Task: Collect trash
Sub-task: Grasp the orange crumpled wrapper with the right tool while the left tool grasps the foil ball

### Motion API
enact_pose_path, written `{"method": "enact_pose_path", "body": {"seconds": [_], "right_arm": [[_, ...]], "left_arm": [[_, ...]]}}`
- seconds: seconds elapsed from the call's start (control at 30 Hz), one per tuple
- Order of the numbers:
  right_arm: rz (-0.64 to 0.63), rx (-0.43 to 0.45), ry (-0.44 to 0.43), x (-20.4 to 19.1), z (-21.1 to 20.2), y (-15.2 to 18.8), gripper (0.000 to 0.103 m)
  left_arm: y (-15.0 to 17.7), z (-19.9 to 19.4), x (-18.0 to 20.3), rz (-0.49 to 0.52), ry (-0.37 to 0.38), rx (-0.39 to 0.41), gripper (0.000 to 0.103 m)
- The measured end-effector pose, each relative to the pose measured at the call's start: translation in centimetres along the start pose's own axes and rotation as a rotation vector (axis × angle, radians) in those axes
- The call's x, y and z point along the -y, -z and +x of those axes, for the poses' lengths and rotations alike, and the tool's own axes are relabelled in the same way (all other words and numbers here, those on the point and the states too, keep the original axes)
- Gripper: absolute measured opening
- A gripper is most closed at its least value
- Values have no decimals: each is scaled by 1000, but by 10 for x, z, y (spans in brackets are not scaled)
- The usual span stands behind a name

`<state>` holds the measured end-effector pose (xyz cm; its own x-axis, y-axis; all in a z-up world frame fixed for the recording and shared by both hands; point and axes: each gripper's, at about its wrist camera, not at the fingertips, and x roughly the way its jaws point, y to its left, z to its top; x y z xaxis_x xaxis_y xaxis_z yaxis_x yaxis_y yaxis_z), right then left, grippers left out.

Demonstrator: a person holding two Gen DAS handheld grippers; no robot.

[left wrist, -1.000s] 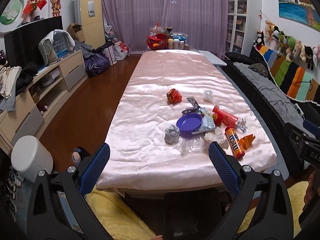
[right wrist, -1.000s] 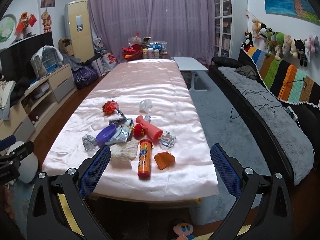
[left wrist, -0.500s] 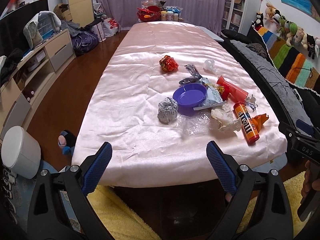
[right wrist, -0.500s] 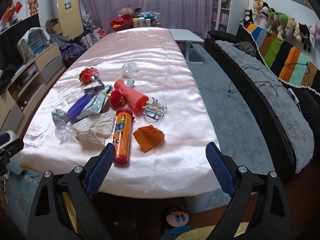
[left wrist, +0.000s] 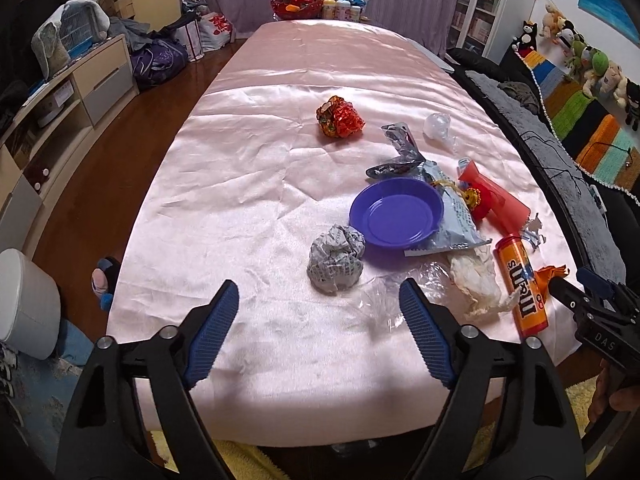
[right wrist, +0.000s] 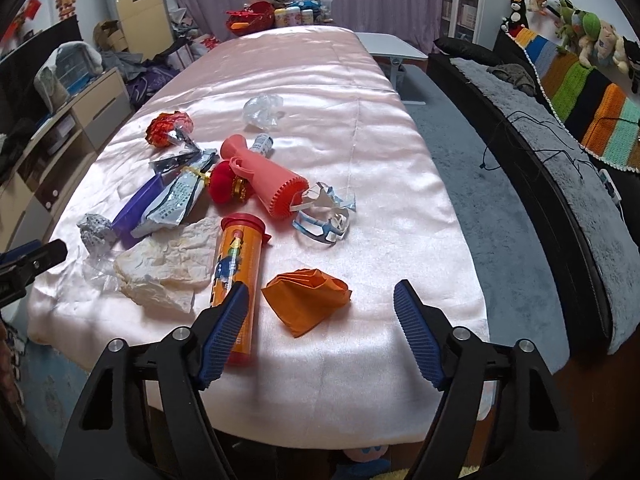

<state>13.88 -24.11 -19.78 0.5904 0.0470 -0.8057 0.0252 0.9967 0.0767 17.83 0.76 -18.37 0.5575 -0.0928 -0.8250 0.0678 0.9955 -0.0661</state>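
Trash lies on the near end of a pink satin table (left wrist: 256,184). A crumpled grey paper ball (left wrist: 336,258), a purple plate (left wrist: 396,213), clear plastic wrap (left wrist: 400,288), a white crumpled tissue (left wrist: 476,280) and an orange candy tube (left wrist: 522,286) lie close by. My left gripper (left wrist: 320,334) is open and empty, just short of the paper ball. My right gripper (right wrist: 320,334) is open and empty over the table edge, before an orange crumpled paper (right wrist: 308,300) and the candy tube (right wrist: 236,268). A red foil ball (left wrist: 340,117) lies farther back.
A pink megaphone toy (right wrist: 264,178), a torn clear plastic piece (right wrist: 324,216), a foil packet (right wrist: 176,204) and a clear crumpled wrapper (right wrist: 262,110) lie mid-table. A white bin (left wrist: 24,304) stands on the floor at the left. A black sofa (right wrist: 560,168) runs along the right.
Both grippers have moved forward and down toward the table's near end; the trash now looks larger and closer. Both stay open and empty.
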Motion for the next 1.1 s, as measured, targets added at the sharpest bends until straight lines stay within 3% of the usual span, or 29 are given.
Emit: {"method": "enact_pose_path", "body": {"seconds": [0.07, 0.27, 0.47, 0.63, 0.73, 0.9, 1.1], "right_arm": [[1, -11, -9, 1, 6, -1, 70], [17, -36, -31, 5, 19, -3, 69], [22, -49, -22, 7, 31, -4, 68], [-13, -39, 15, 4, 32, -6, 48], [3, -31, 5, 7, 29, -8, 46], [18, 21, 10, 11, 8, -14, 46], [11, 103, -17, 2, -33, -19, 46]], "left_arm": [[-6, 13, -2, -10, 16, -27, 61], [-20, 40, 1, 12, 16, -62, 59], [-24, 56, 4, 32, 31, -96, 46], [-25, 57, 5, 34, 60, -93, 27], [-26, 52, 7, 40, 53, -84, 20], [-30, 30, 5, 38, 55, -42, 18], [-30, -27, 8, 50, 50, 58, 18]]}}
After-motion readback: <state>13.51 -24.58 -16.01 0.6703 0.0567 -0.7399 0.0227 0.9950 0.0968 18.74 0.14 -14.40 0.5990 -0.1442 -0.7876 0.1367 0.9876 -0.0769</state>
